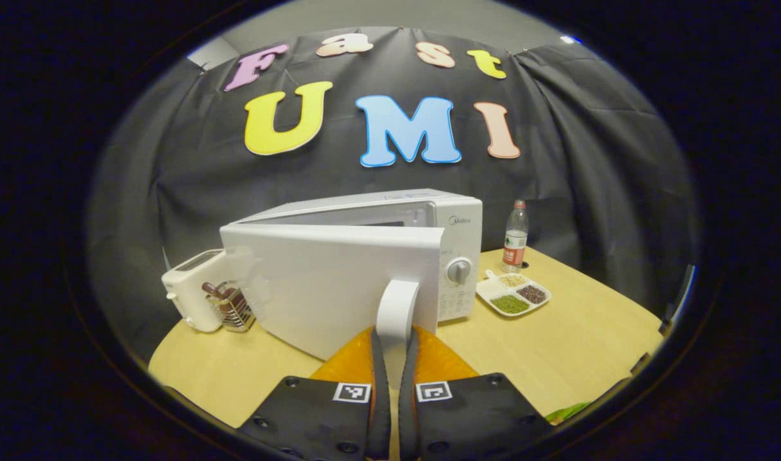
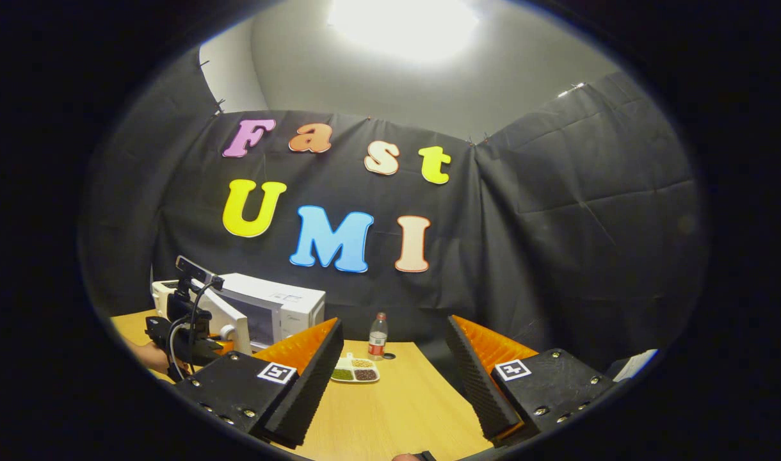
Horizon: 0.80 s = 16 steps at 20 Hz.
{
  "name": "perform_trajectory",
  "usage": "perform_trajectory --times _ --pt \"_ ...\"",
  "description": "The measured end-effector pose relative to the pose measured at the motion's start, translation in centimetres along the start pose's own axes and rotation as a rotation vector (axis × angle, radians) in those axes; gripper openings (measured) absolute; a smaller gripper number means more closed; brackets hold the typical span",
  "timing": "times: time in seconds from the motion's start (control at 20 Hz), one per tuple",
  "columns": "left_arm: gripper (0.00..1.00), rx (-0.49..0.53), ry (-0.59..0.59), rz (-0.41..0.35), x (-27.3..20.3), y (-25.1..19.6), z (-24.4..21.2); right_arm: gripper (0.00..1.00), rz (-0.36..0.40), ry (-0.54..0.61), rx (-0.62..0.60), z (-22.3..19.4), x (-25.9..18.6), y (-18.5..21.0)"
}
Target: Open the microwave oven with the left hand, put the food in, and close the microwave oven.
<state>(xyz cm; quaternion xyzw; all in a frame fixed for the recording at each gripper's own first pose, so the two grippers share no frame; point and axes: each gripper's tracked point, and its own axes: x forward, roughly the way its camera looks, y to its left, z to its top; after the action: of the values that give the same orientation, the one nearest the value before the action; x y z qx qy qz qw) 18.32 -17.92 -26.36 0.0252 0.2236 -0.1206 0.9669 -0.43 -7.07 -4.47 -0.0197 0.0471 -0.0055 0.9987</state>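
The white microwave (image 1: 451, 237) stands on the wooden table with its door (image 1: 326, 288) swung partly open toward me. My left gripper (image 1: 395, 346) is shut on the door's white vertical handle (image 1: 397, 304), one finger on each side. The food is a white divided tray of beans (image 1: 513, 294), lying on the table right of the microwave. In the right gripper view, my right gripper (image 2: 394, 330) hovers open and holds nothing, well back from the tray (image 2: 355, 372). That view also has the left gripper (image 2: 185, 336), with a hand behind it, at the microwave door (image 2: 230, 320).
A plastic bottle (image 1: 515, 238) stands behind the tray. Left of the microwave are a white toaster (image 1: 189, 291) and a small wire basket (image 1: 233, 310) with dark items. Bare tabletop (image 1: 589, 346) stretches to the right and front; the table's right edge lies near.
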Motion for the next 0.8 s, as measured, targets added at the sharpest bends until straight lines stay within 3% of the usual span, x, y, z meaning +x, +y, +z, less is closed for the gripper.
perform_trajectory --times 0.15,0.3,0.8 --pt "0.12 -0.014 0.012 0.059 -2.5 2.0 -1.1 0.96 0.070 -0.001 0.017 -0.4 -0.2 0.8" --pt "0.11 -0.011 0.015 0.080 -4.6 4.0 -1.9 0.97 0.093 -0.001 0.029 -0.2 -0.3 1.4" --pt "0.11 -0.029 0.018 0.005 -9.9 10.8 -4.1 0.97 0.115 -0.001 0.067 1.5 1.0 8.9"
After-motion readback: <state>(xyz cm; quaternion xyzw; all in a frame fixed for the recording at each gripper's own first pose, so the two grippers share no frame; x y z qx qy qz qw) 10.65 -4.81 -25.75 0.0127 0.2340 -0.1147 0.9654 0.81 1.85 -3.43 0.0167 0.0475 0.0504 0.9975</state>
